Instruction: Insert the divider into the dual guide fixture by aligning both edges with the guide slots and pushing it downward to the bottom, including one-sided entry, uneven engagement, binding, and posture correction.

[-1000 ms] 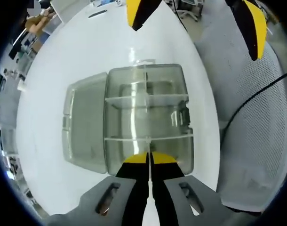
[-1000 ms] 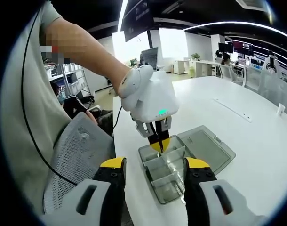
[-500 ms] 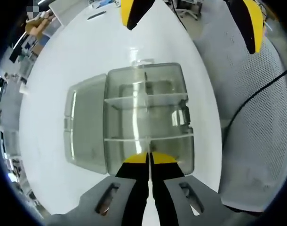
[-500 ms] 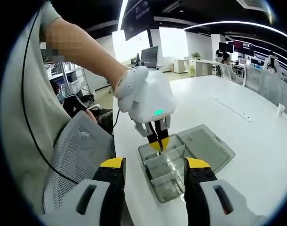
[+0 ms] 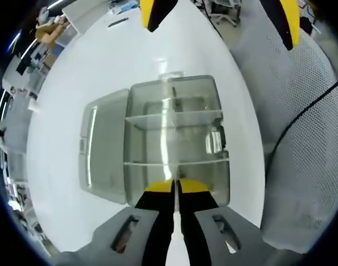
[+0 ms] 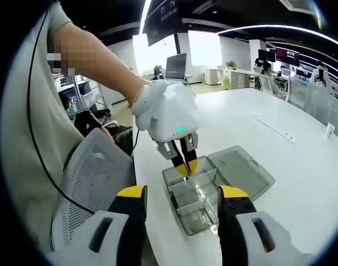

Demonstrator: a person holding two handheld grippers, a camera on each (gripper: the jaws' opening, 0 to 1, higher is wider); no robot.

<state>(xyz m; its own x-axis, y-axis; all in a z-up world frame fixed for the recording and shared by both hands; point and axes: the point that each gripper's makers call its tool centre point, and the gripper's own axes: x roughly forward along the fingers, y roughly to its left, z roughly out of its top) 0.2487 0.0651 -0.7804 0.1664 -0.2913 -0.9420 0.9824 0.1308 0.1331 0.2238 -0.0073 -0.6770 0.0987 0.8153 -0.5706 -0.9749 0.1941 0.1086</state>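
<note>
Lifted slightly, left gripper (image 5: pixel 175 187) stays pinched on divider (image 5: pixel 170 127) over box (image 5: pixel 177 138). Right gripper (image 6: pixel 180 202) spread, idle at six o'clock. Best squared to both slots, then pressed evenly.

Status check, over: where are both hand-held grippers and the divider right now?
Left hand-held gripper shut on the divider, standing lengthwise in the clear box. Right hand-held gripper open, hovering clear. Box lid lies open; nothing blocking.

Wide bare white tabletop (image 6: pixel 302 160) open beyond and beside the clear plastic compartment box (image 5: pixel 174 138). Access from above blocked by left gripper (image 6: pixel 185 166). Open hinged clear lid (image 6: pixel 241 172) occupying one side; grey mesh chair (image 6: pixel 94 177) crowding the tabletop's near edge.
</note>
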